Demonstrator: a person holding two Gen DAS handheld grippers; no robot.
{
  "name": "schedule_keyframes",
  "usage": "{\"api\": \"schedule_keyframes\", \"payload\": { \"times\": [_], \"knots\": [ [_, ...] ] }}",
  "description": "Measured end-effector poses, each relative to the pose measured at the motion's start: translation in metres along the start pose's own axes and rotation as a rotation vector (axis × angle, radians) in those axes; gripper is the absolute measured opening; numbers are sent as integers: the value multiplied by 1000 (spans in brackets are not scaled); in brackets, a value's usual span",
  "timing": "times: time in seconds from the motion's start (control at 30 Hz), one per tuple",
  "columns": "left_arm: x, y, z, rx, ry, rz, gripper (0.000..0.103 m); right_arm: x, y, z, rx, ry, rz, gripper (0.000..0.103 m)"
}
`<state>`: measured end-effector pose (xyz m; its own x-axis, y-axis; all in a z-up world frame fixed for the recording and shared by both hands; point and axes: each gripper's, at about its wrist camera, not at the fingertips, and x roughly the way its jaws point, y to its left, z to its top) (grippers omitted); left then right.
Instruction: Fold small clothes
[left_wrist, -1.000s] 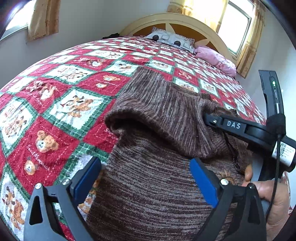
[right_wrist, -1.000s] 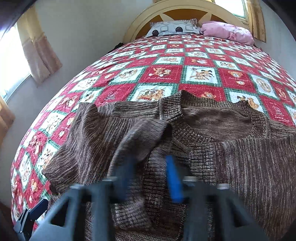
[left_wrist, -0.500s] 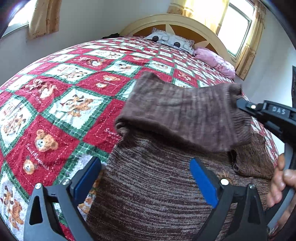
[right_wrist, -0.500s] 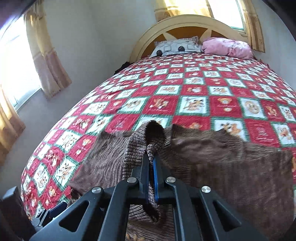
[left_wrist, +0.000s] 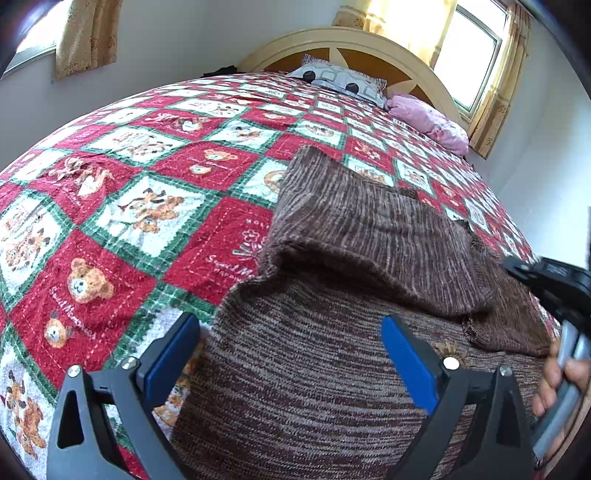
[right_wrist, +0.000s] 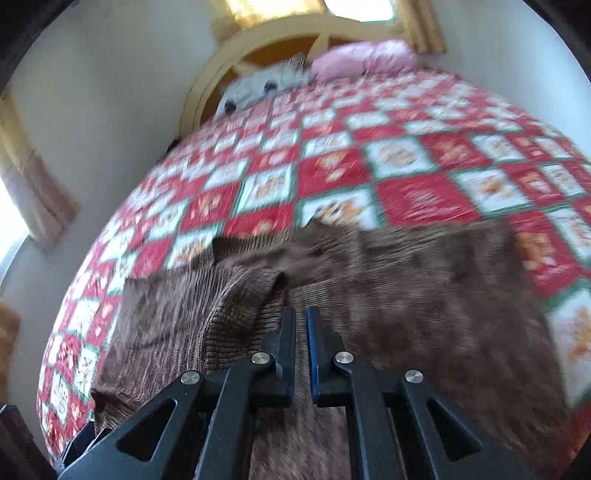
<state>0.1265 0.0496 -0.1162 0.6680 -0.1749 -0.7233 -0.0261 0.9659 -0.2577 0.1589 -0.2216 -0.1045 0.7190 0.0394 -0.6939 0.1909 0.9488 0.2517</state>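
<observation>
Brown knitted sweater (left_wrist: 332, 369) lies on the bed (left_wrist: 110, 229), one sleeve (left_wrist: 369, 236) folded across its body. Right gripper (right_wrist: 301, 325) is closed, pinching the sleeve to carry it over; left gripper (left_wrist: 291, 354) waits wide open above the hem, holding nothing.

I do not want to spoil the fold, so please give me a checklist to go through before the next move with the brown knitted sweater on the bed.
1. Brown striped knitted sweater lies flat on the red, green and white teddy-bear quilt: ok.
2. One sleeve is folded across the body: ok.
3. Left gripper is open and empty above the hem: ok.
4. Right gripper is shut; whether it pinches the sleeve: cannot tell, the picture is blurred.
5. Other sleeve folded in: cannot tell.
</observation>
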Motion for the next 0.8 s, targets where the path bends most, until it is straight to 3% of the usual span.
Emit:
{"api": "schedule_keyframes", "payload": {
  "times": [0.07,0.2,0.27,0.37,0.5,0.6,0.8],
  "knots": [
    [1,-1,0,5,3,6,102,-16,11,-9,-46,-18,74,6],
    [3,-5,0,29,14,36,102,-12,54,-28,-220,59,178,6],
    [4,-7,0,39,17,50,102,5,64,-38,-264,108,157,6],
    [4,-9,-1,51,22,65,102,29,48,-47,-212,196,96,6],
    [6,-10,0,57,26,76,102,11,21,-42,-102,198,147,6],
    [7,-13,-1,70,31,95,102,-7,28,-40,-213,134,-29,6],
    [9,-14,-1,78,34,104,102,-20,33,-21,-183,61,71,7]
  ]
}}
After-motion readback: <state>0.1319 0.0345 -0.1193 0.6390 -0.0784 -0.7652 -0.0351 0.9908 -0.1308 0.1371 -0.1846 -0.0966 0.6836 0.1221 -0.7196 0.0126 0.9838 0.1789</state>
